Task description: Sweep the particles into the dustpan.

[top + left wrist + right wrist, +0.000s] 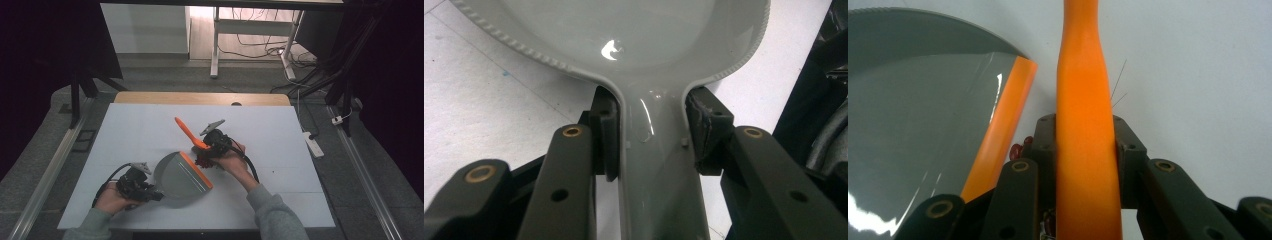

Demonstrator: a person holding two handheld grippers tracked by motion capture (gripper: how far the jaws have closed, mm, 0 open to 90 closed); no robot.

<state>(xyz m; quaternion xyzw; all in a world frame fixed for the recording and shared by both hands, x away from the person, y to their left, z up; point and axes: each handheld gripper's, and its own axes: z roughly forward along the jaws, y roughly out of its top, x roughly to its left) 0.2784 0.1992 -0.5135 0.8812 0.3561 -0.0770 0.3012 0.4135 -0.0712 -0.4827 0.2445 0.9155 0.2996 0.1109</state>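
Observation:
A grey dustpan [177,176] with an orange front lip [196,170] lies on the white table [130,130]. My left gripper [152,195] is shut on the dustpan's grey handle [656,170], one pad [606,135] pressing on each side. My right gripper [209,146] is shut on the orange handle of a brush [187,131], which slants up and to the left. In the right gripper view that orange handle [1083,100] runs between the jaws, with the dustpan [913,115] and its lip [1003,120] just to its left. Small red bits [202,161] cluster under the brush beside the lip.
The table's wooden far edge [200,98] lies beyond the tools. A white desk frame [216,45] and cables stand on the floor behind. A power strip [314,145] lies off the table's right side. Bare white surface spreads left and right of the hands.

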